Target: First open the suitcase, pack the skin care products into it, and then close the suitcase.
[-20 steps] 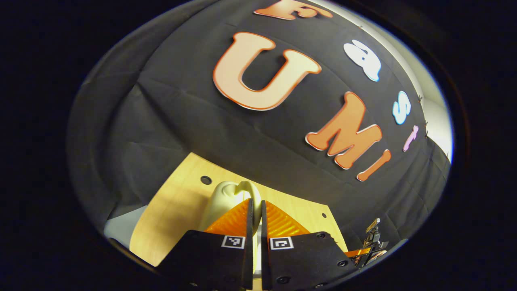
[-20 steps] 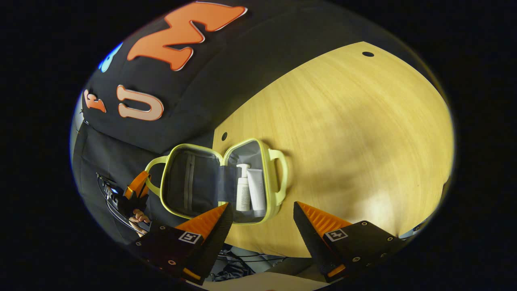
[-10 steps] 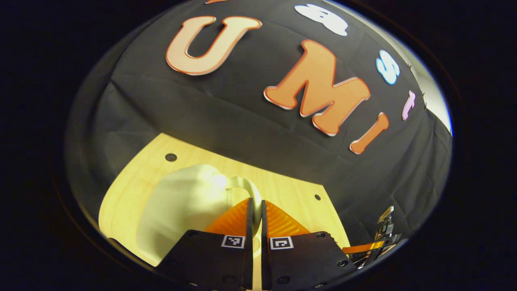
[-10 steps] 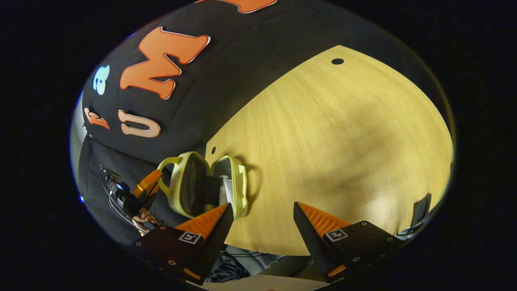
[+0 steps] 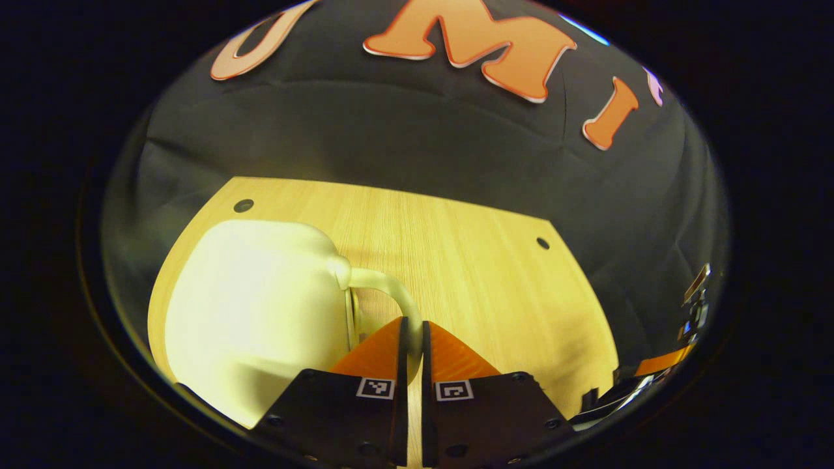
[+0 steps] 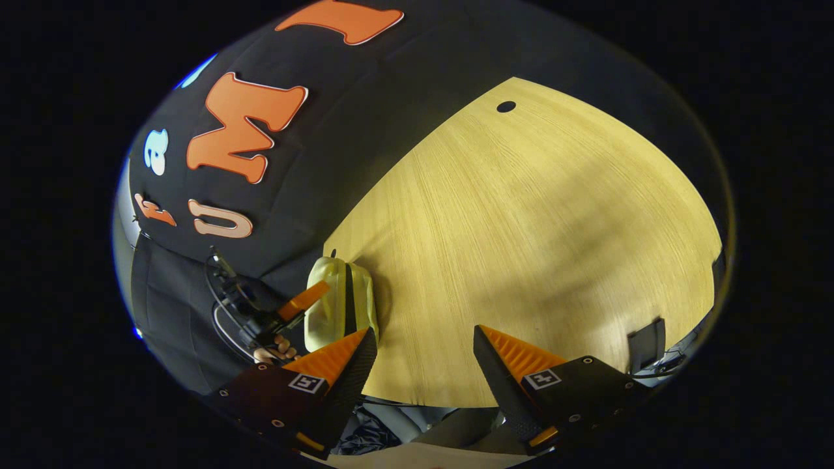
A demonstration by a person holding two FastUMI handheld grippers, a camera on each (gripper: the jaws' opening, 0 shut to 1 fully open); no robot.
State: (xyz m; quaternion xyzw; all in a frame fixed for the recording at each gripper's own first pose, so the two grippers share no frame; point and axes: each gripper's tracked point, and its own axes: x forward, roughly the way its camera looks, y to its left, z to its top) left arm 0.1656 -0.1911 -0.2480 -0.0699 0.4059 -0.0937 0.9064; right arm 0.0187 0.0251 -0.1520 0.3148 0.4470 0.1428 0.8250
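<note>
In the left gripper view, the left gripper [image 5: 412,339] has its two orange fingers [image 5: 378,352] pressed together on the pale yellow handle [image 5: 391,296] of the suitcase [image 5: 254,312]. The suitcase lies on the wooden table [image 5: 469,273] at the near left, its smooth shell facing the camera and its handle arching toward the right into the fingers. The table has small round holes near its far corners, and the black cloth wall rises behind it. In the right gripper view, the right gripper [image 6: 423,352] hangs over the near edge of the table [image 6: 521,228] with its fingers spread wide apart and nothing between them. At the left edge of the table the suitcase [image 6: 339,303] is seen edge-on, its two halves almost together with a dark gap between them. The left gripper [image 6: 300,303] is at its left side, and a hand [image 6: 273,348] holds that gripper from below.
</note>
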